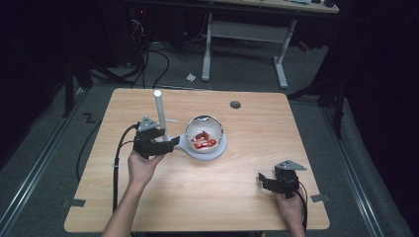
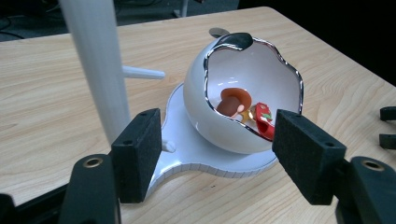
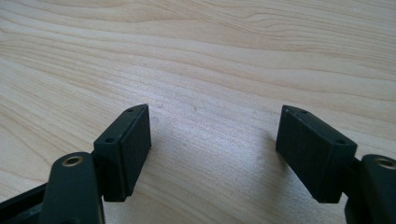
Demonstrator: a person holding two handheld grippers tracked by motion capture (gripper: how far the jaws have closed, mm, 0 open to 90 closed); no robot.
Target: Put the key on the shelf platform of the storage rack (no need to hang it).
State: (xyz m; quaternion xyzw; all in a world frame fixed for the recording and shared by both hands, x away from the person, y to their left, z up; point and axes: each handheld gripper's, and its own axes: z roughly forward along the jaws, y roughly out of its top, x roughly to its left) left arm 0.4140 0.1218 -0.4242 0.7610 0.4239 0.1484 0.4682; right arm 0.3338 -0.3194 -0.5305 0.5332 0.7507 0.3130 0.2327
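A white egg-shaped bowl (image 1: 205, 132) (image 2: 243, 93) with a jagged silver rim stands on a flat white base (image 1: 217, 150) (image 2: 205, 156) at the table's middle. Inside lie a brown mushroom-shaped piece (image 2: 231, 100) and a red wrapped sweet (image 1: 203, 143) (image 2: 264, 122). A white pole (image 1: 159, 111) (image 2: 95, 60) with a side peg (image 2: 140, 72) rises from the base's left end. My left gripper (image 1: 174, 143) (image 2: 217, 158) is open, its pads on either side of the base's near rim, and I see no squeeze. My right gripper (image 1: 262, 180) (image 3: 212, 140) is open over bare wood at the front right.
The wooden table (image 1: 247, 207) has a round cable hole (image 1: 235, 104) at the back right. In the left gripper view the right gripper's jaws (image 2: 387, 126) show at the right edge. A white-legged desk (image 1: 247, 29) and floor cables lie beyond the table.
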